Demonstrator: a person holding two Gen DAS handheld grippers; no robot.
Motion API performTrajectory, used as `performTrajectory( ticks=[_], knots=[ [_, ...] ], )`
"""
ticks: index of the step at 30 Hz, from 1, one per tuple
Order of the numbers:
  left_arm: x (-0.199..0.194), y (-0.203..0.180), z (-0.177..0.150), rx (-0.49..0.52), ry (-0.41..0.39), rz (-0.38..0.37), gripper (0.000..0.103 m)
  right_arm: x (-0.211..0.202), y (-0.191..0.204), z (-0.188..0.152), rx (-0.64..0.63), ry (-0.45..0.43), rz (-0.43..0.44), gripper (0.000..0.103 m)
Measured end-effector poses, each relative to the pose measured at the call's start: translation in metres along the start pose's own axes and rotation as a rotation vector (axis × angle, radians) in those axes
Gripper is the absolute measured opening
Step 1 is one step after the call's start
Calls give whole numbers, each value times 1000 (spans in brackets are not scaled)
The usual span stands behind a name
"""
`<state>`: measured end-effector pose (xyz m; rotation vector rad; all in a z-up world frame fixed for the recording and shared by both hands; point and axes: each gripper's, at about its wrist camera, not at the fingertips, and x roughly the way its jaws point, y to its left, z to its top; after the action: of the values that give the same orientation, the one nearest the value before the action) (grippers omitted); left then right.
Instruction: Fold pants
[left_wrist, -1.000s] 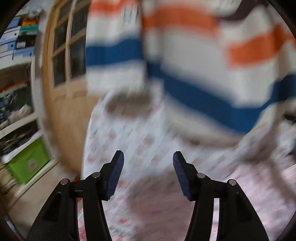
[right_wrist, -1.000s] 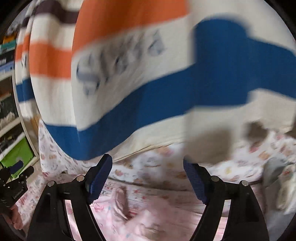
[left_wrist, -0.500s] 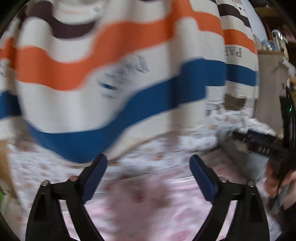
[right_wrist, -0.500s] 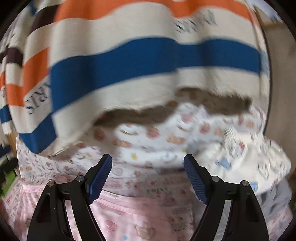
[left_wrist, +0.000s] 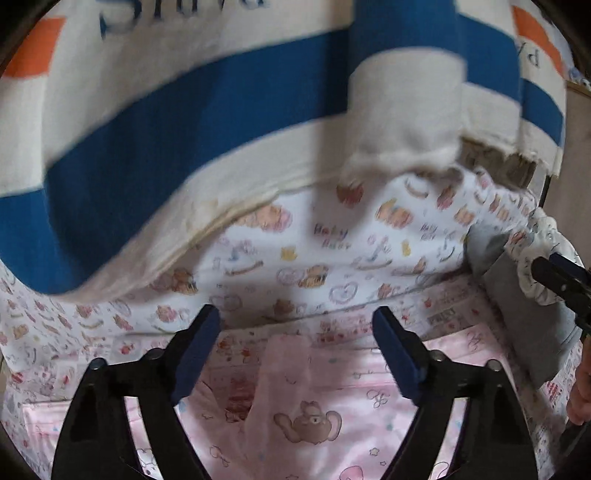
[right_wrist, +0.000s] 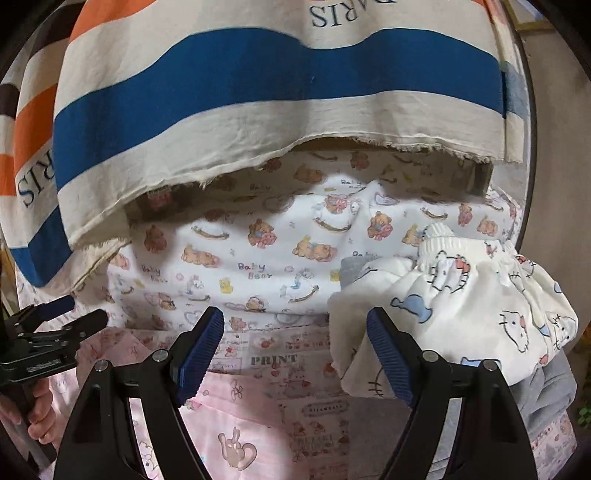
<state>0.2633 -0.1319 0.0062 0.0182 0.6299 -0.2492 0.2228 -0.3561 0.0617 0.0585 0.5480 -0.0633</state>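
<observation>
White pants with a cartoon cat print (right_wrist: 480, 295) lie crumpled on the bed at the right, elastic waistband up, on top of a grey garment (right_wrist: 546, 391). My right gripper (right_wrist: 294, 317) is open and empty; its right finger stands just in front of the pants' left edge. My left gripper (left_wrist: 295, 317) is open with its jaws closing and nothing between them, over a pink printed cloth (left_wrist: 314, 413). In the left wrist view the pants' waistband (left_wrist: 535, 258) shows at the far right beside the right gripper (left_wrist: 561, 284). The left gripper (right_wrist: 55, 321) shows at the left edge of the right wrist view.
A cream cloth with blue and orange stripes (right_wrist: 258, 92) hangs low over the back of the bed. Under it is a white bear-print quilt (right_wrist: 258, 258). A hand (right_wrist: 40, 417) holds the left gripper's handle. A beige wall (right_wrist: 554, 147) bounds the right side.
The left view swung from a wooden door and shelves round to the bed. Both views dropped below the striped cloth. The left jaws widened, then narrowed a little.
</observation>
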Motion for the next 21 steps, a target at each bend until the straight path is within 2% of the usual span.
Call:
performTrajectory(
  ticks=[2,3,5,7,12,14,16,18,20,21],
  knots=[
    [6,3,-3,-31,5,37,64,1,1,0,0,13,9,81],
    [9,3,-5,-29,3,41,62,2,2,-1,-2,18,11,81],
    [14,3,-7,-1,14,43,48,4,2,-2,-5,24,4,81],
    [20,5,-10,1,37,54,42,6,0,-3,-3,37,7,81],
    [36,12,-15,-23,132,8,41,10,-6,-3,17,63,29,81],
    [47,13,-19,-33,197,-33,41,10,-6,-3,21,69,32,81],
    [54,14,-24,-40,238,-38,41,10,-7,-3,31,71,38,81],
    [58,13,-27,-37,254,-26,32,10,-8,-3,46,74,45,81],
    [59,11,-30,-29,257,-43,13,10,-8,-2,61,75,55,81],
    [58,10,-31,-26,252,-54,8,10,-8,-2,63,76,57,81]
  ],
)
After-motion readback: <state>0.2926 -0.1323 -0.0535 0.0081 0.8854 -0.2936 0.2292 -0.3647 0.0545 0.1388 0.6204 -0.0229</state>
